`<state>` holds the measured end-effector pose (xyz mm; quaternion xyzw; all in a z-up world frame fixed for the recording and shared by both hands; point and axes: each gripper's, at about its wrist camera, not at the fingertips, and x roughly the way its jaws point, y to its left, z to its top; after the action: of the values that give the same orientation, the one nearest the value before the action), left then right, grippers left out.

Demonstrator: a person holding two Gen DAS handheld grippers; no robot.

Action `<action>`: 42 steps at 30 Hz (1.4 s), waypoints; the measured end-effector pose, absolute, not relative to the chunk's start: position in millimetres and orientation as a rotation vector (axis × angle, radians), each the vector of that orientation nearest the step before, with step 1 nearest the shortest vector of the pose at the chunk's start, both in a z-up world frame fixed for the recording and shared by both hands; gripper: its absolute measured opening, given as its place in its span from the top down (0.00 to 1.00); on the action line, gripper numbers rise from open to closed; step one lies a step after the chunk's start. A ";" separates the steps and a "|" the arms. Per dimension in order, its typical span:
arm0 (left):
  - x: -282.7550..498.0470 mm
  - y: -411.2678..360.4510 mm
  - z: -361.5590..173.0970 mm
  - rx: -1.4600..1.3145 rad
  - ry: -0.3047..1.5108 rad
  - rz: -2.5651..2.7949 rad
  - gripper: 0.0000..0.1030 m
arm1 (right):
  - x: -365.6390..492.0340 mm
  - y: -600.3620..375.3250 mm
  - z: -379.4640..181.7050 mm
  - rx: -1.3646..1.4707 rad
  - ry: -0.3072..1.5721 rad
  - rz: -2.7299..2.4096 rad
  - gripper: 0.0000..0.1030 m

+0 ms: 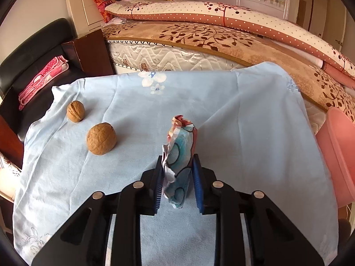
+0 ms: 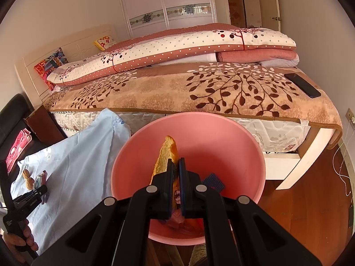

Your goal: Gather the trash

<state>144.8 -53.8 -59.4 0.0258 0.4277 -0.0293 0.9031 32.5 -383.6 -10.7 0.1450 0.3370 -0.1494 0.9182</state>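
Note:
My left gripper (image 1: 177, 166) is shut on a crumpled blue and pink wrapper (image 1: 180, 153) and holds it upright just above the light blue cloth (image 1: 244, 122) on the table. Two walnuts (image 1: 101, 138) (image 1: 75, 111) lie on the cloth to its left. My right gripper (image 2: 176, 165) is shut on a yellow-orange peel (image 2: 166, 155) and holds it over the pink bin (image 2: 221, 146). Some scraps lie in the bin's bottom (image 2: 214, 180). The left gripper also shows in the right wrist view (image 2: 43, 186), with the walnuts (image 2: 28, 178) beside it.
A bed (image 2: 221, 93) with folded quilts runs along the far side of the table, with a black phone (image 2: 302, 85) on it. A black chair (image 1: 28, 51) with a pink cloth (image 1: 42, 77) stands at the left. The bin's edge (image 1: 339, 155) is right of the table.

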 end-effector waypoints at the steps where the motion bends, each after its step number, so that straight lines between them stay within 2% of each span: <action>1: 143.2 -56.9 -54.7 0.048 0.875 -0.080 0.78 | 32.3 -383.5 -11.9 0.299 0.695 -0.307 0.96; 13: 107.2 -156.8 16.6 0.004 0.718 -0.449 0.78 | 28.8 -392.0 -13.9 0.311 0.696 -0.321 0.96; 18: 92.6 -204.3 31.1 0.014 0.663 -0.575 0.78 | 26.6 -396.6 -15.9 0.316 0.699 -0.333 0.96; 30: 78.4 -272.2 22.6 0.086 0.623 -0.685 0.78 | 24.9 -405.0 -18.5 0.327 0.697 -0.358 0.96; 39: 79.1 -285.1 10.1 0.111 0.644 -0.707 0.78 | 25.4 -412.2 -22.4 0.331 0.707 -0.374 0.95; 42: 81.6 -286.8 9.0 0.115 0.660 -0.715 0.73 | 25.9 -413.7 -23.0 0.332 0.708 -0.376 0.95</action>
<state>81.6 -286.8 9.0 0.0551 0.3169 -0.3434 0.8824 25.9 -413.7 -23.0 0.1610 0.3432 -0.1823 0.9072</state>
